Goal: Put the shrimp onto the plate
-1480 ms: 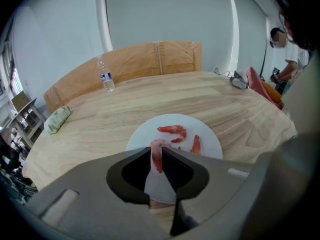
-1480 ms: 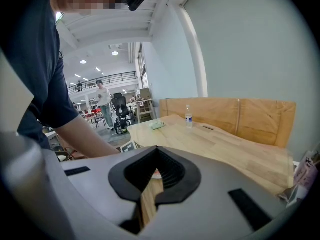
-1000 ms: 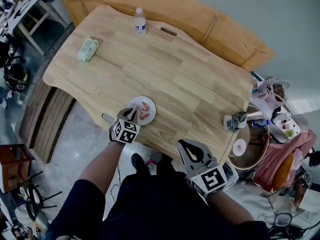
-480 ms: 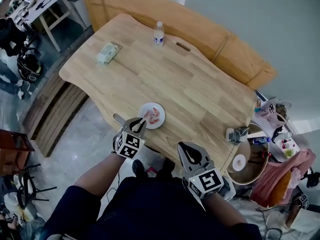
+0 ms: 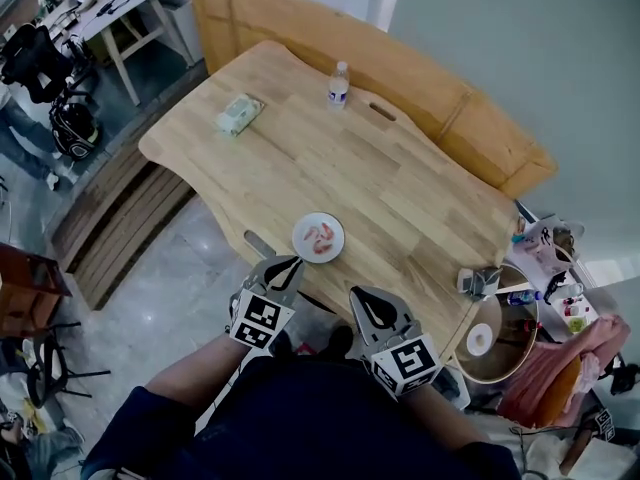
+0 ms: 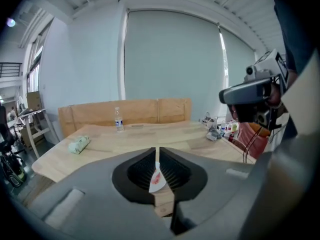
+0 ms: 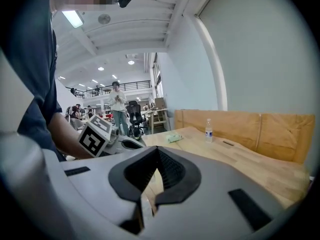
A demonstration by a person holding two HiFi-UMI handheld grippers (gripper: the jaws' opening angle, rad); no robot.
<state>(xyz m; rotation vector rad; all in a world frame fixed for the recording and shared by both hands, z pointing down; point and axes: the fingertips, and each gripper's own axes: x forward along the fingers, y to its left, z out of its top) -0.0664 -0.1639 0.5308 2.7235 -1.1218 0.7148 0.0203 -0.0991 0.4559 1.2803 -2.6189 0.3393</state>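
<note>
Head view: I see pink shrimp (image 5: 320, 235) on the small round white plate (image 5: 300, 244), near the light wooden table's (image 5: 400, 188) front edge. The left gripper (image 5: 280, 268) hangs off that edge at the plate's 7 o'clock and the right gripper (image 5: 368, 306) at 5 o'clock. A clear plastic bottle (image 5: 339, 85) stands well apart at 12 o'clock and a green packet (image 5: 239, 115) at 11 o'clock.
Left gripper view: jaws clenched, empty.
Right gripper view: jaws clenched, empty.

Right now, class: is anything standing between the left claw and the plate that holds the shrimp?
Nothing visible. The left claw is at the near edge of the table and points at the plate, with only bare wood between them. The shrimp already lie on the plate.
</note>
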